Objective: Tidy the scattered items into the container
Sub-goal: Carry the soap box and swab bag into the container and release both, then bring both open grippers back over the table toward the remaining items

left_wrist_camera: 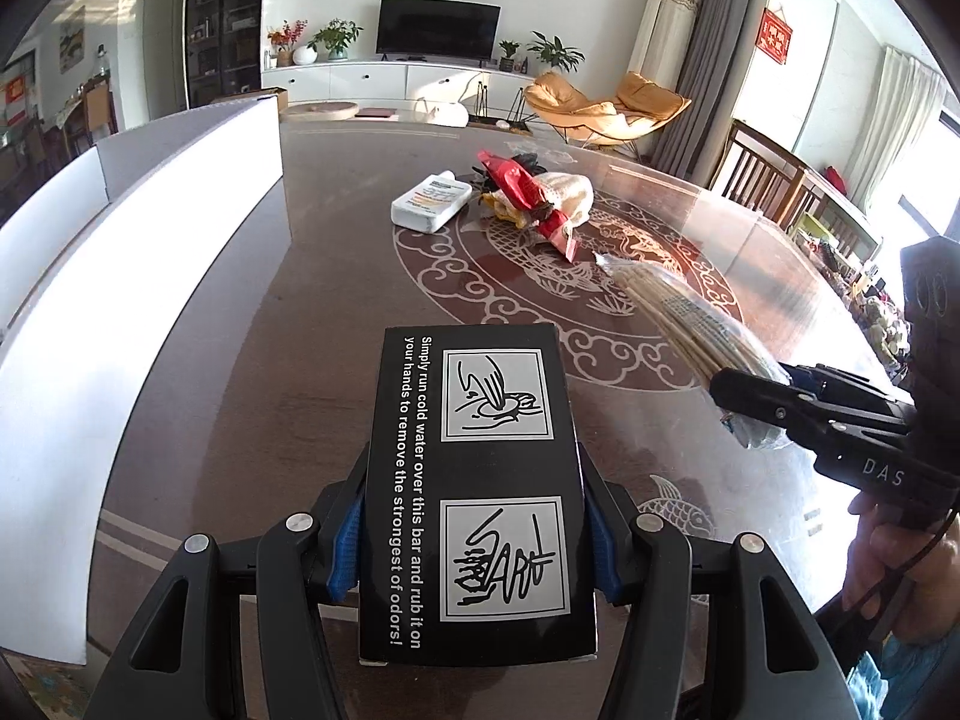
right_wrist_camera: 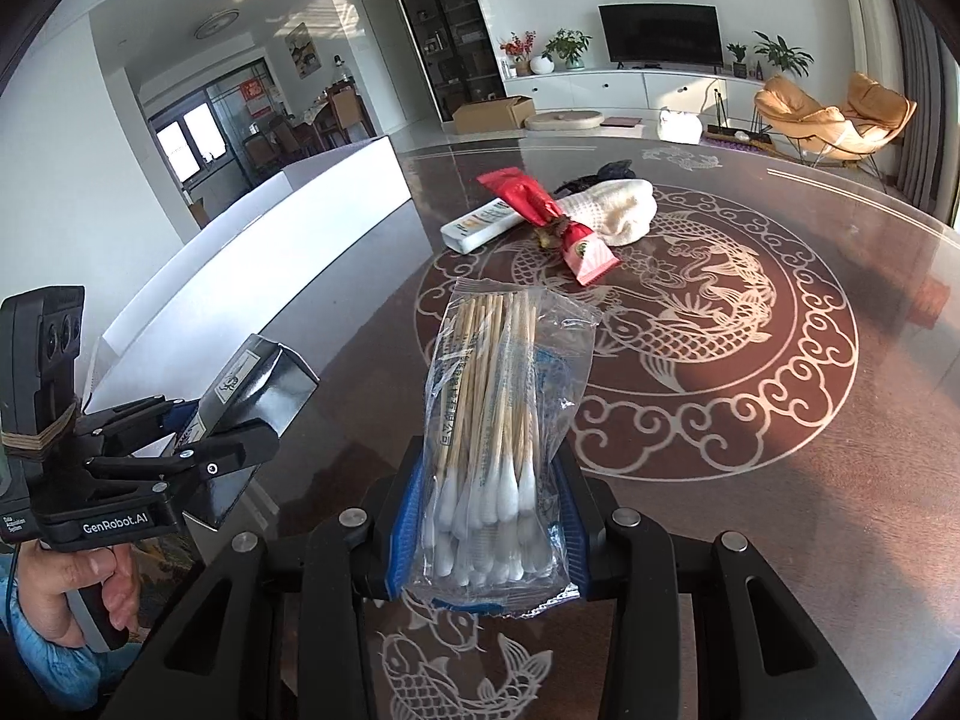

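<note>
Currently my left hand-held gripper [left_wrist_camera: 474, 516] is clamped on the black box [left_wrist_camera: 477, 480], blue pads pressing both long sides, printed face up, box lifted off the tabletop [left_wrist_camera: 240, 360]. My right hand-held gripper [right_wrist_camera: 486, 534] is clamped on the clear bag of cotton swabs [right_wrist_camera: 498, 420], pads squeezing the end with the white tips; wooden sticks point away from me and the bag is also off the surface.

From the left wrist view I see the swab bag hanging out of the right hand-held gripper near the tabletop's right edge. From the right wrist view I see the box in the left hand-held gripper, just beside the white container [right_wrist_camera: 288, 240].

I read the white container [left_wrist_camera: 150, 240] as standing along the tabletop's left edge, its walls upright.

Remaining items sit in a cluster toward the far edge: white bottle [left_wrist_camera: 431, 202] lying flat, red packet [left_wrist_camera: 528, 198] resting across a cream knitted cloth [left_wrist_camera: 570, 195], and something dark [right_wrist_camera: 612, 171] behind them that I can't identify. Bottle touches the pile, or nearly does.
</note>
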Available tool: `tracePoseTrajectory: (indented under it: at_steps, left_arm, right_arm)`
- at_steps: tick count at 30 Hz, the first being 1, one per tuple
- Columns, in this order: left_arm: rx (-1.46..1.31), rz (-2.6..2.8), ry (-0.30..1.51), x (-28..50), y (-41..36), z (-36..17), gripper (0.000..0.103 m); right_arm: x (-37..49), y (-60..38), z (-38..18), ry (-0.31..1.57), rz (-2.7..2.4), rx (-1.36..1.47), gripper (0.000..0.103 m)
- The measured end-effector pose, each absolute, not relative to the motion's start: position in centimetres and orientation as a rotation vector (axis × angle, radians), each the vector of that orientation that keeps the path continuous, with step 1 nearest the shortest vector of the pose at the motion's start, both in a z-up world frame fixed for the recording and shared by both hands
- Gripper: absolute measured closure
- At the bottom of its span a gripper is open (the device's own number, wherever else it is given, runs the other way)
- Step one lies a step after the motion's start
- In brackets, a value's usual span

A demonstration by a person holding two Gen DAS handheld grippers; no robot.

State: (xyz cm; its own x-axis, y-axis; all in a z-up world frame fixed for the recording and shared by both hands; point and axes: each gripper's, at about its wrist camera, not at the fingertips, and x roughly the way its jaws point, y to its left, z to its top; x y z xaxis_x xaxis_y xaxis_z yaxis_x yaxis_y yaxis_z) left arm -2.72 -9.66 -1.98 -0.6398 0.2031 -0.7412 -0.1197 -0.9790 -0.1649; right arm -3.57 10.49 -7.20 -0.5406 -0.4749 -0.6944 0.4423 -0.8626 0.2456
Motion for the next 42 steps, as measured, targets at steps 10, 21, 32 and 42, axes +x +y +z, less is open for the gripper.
tracePoseTrajectory:
  at_steps: [10,21,32,42]
  left_arm:
    - [-1.132,2.933,-0.218,-3.7,-25.3,7.9,0.045]
    - [-1.413,3.038,-0.493,-15.5,-40.2,4.5,0.045]
    - [-1.718,2.965,-0.65,-21.8,-43.6,-2.5,0.04]
    - [-1.711,3.002,-0.584,-20.2,-43.0,-1.3,0.032]
  right_arm:
    - [-7.4,-5.9,0.9,0.038,-2.186,0.887,0.063]
    - [-20.3,-26.3,3.0,0.294,-2.097,0.891,0.063]
    - [-30.6,-33.0,-5.2,0.361,-2.047,1.257,0.055]
    - [-28.7,-31.6,-4.5,0.374,-2.024,1.194,0.05]
